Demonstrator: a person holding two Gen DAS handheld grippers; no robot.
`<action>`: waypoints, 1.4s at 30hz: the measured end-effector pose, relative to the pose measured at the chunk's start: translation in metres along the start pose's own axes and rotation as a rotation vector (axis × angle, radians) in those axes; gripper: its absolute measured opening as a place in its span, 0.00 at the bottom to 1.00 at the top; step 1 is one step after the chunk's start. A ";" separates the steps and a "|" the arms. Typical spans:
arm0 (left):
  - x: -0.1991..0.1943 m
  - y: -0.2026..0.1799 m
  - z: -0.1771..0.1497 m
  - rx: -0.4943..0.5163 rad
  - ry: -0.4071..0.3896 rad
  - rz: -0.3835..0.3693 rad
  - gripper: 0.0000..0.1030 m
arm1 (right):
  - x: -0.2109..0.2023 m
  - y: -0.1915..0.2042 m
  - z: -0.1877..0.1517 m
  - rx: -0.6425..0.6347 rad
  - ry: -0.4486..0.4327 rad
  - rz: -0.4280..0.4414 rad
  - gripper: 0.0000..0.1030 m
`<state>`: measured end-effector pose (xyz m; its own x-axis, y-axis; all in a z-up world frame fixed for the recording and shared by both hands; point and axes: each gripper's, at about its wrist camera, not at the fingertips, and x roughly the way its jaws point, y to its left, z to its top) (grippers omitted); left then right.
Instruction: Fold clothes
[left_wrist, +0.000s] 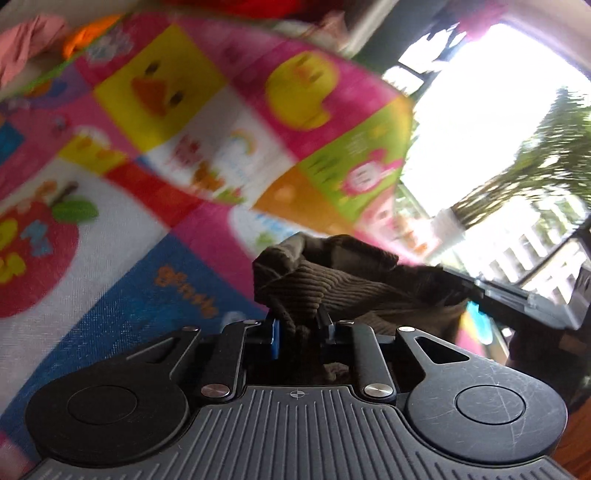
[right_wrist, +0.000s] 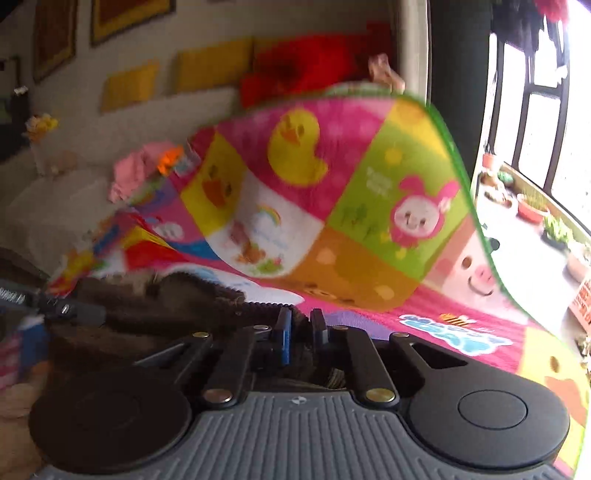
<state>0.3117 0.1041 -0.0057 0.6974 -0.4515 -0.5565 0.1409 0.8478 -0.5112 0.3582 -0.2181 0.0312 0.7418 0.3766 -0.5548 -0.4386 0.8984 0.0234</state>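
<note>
Brown ribbed corduroy garment (left_wrist: 332, 280) hangs between us above the bright cartoon-print play mat (left_wrist: 155, 122); left gripper (left_wrist: 301, 328) and right gripper (right_wrist: 298, 332) each clamp an edge. We'd keep it taut, level, both pinches firm.

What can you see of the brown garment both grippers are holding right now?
The brown garment is dark, ribbed, corduroy-like cloth, bunched and creased rather than flat. The left gripper is shut on one bunched edge, the right gripper on another, so it hangs between them above the colourful cartoon play mat. Its overall shape and type cannot be told; most of it is hidden or blurred.
</note>
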 end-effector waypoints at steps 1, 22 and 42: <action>-0.016 -0.008 -0.004 0.026 -0.022 -0.015 0.18 | -0.022 0.003 -0.003 0.002 -0.019 0.013 0.09; -0.153 -0.012 -0.145 -0.057 -0.006 -0.179 0.86 | -0.212 0.011 -0.161 0.184 -0.069 0.072 0.77; -0.079 0.023 -0.088 -0.236 0.020 -0.168 0.47 | -0.140 -0.003 -0.131 0.290 -0.002 0.053 0.20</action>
<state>0.1982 0.1351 -0.0312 0.6638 -0.5878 -0.4624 0.0844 0.6731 -0.7347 0.1889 -0.3030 0.0003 0.7229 0.4245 -0.5452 -0.3130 0.9046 0.2893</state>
